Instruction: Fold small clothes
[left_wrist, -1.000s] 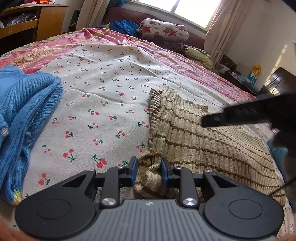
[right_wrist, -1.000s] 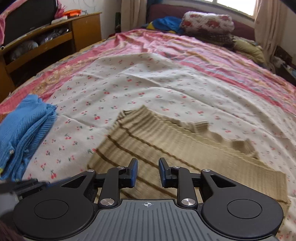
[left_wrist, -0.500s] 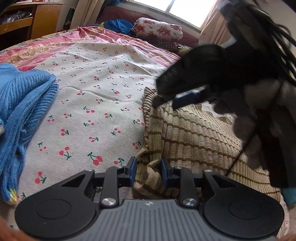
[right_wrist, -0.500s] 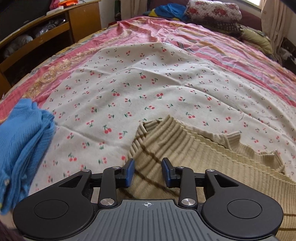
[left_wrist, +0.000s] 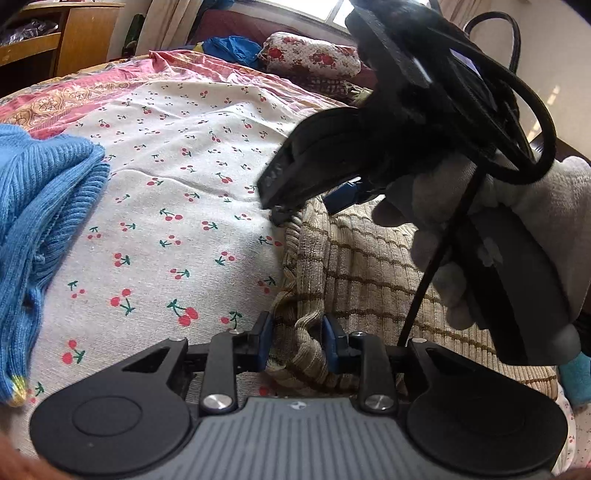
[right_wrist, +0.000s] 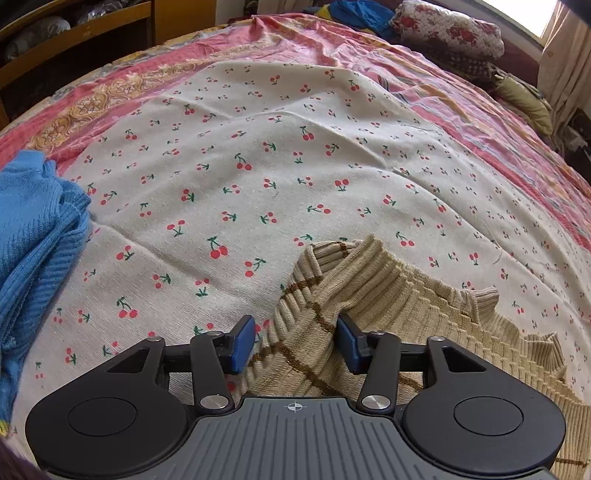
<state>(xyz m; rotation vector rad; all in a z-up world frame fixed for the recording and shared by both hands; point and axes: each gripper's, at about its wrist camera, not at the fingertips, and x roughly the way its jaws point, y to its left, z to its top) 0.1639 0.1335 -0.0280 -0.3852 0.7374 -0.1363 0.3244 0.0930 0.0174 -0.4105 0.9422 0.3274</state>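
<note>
Blue knitwear (left_wrist: 40, 221) lies bunched at the far left of both views, cut off by the frame edge, so we cannot tell what garment it is. Beside it spreads the cherry-print sheet (right_wrist: 258, 177), laid over a pink patterned bedspread (right_wrist: 461, 110). In the upper left corner we make out part of a wooden shelf unit (right_wrist: 92, 33), its contents too dark and blurred to name.

Moving right, our left gripper (left_wrist: 297, 341) sits low on the bed with a bunched fold of the beige striped sweater (left_wrist: 369, 273) pinched between its blue pads (left_wrist: 263, 339), the jaws closed on the knit. The sweater lies on the sheet at the right half of the bed, its ribbed hem nearest the middle.

Our right gripper (right_wrist: 295, 347) has its jaws spread apart around a raised corner of the same sweater (right_wrist: 332, 288); the cloth touches the right pad, while a gap shows beside the left pad (right_wrist: 242, 343), so it does not pinch.

Only the left wrist view shows the right gripper from outside (left_wrist: 325, 177): its black body, looping cable (left_wrist: 517, 110) and our gloved right hand (left_wrist: 517, 229) block most of the sweater's far part and the room behind. Only the right wrist view shows the sweater's wavy far edge.

Farther right, a floral pillow (right_wrist: 450, 29) and curtain (right_wrist: 565, 62) sit at the head of the bed. We read no writing anywhere; a small mark on each gripper body is too small to make out.
</note>
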